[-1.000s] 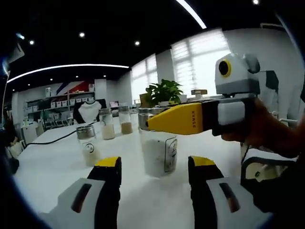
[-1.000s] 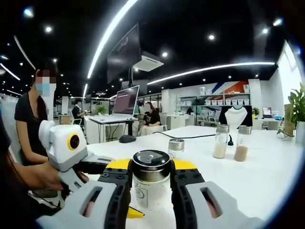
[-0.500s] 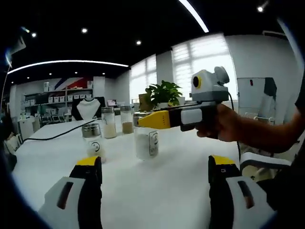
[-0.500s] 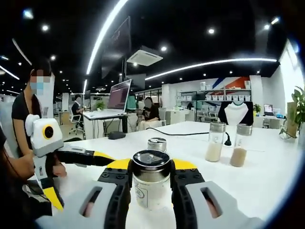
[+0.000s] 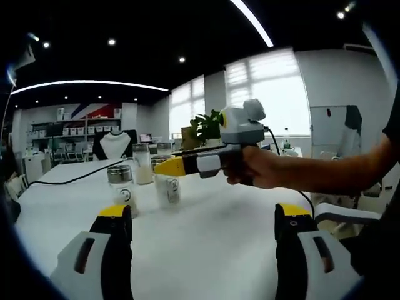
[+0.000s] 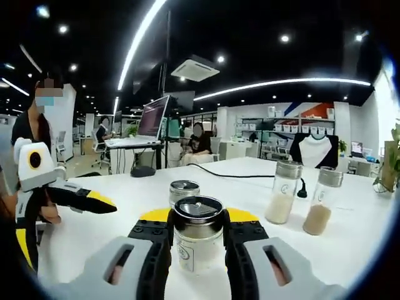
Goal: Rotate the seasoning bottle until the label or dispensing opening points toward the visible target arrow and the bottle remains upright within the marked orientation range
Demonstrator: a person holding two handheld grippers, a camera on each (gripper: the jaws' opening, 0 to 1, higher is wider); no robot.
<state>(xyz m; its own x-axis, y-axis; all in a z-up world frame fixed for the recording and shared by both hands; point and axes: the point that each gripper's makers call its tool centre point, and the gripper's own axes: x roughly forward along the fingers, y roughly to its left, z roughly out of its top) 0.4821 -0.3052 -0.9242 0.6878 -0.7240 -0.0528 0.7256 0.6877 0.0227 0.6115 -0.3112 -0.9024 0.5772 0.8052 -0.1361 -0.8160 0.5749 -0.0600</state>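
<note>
My right gripper [image 6: 197, 240] fingers pinch the upright seasoning bottle [image 6: 197, 240] between them; my left gripper [image 5: 203, 228] fingers are spread above the tabletop [image 5: 200, 237].

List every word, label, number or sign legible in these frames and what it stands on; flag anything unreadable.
No text can be read with certainty.
Held seasoning bottle: white label with a round mark, too small to read.
Short jar: round mark, no legible words.
Right gripper: dark lettering on its yellow jaw, blurred.
Shelf boxes: any labels too small.
Laptop screen: lines of text, blurred.
</note>
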